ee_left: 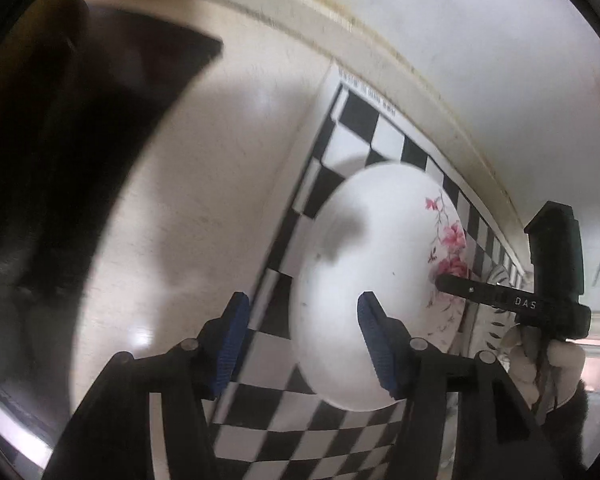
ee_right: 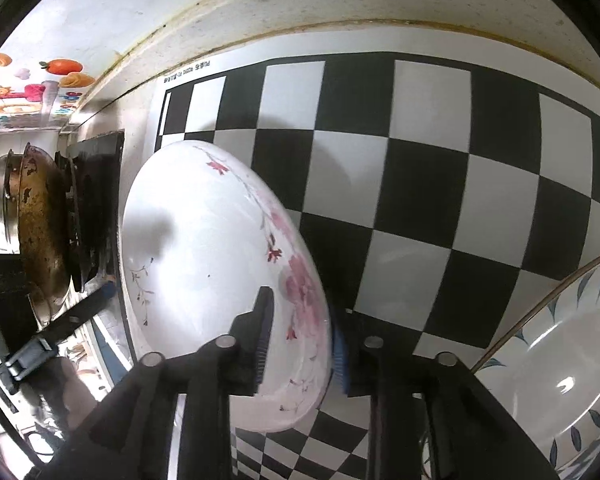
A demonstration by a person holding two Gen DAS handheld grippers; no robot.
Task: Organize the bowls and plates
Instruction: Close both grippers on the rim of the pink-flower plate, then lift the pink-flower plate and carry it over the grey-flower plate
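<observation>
Right gripper (ee_right: 298,344) is clamped on the rim of the pink plate (ee_right: 204,264), one pad on the inner face, one behind the rim. The plate is off the counter and tilted steeply, over the checker mat (ee_right: 420,184). Left gripper (ee_left: 300,344) hangs wide open over the mat's edge, gripping nothing; the plate sits just past its right finger (ee_left: 376,344), and I can't tell if they touch.

To do this step well, I judge: keep the squeeze steady, since a rim pinch on glazed china can slip or let the plate swing. Carry it slow and level it before setting down. The blue-leaf plate (ee_right: 560,360) to my right looks like the stacking target; lower onto it flat, no edge knock. The left could steady the far rim if it wobbles.

Pose: my right hand (ee_left: 540,356), gloved, shows in the left view holding its gripper from the right side, fingers reaching in sideways to the plate's flowered edge. My left points forward and down at the mat. A wok (ee_right: 36,224) on the stove (ee_right: 96,200) lies well left, clear of the path.
</observation>
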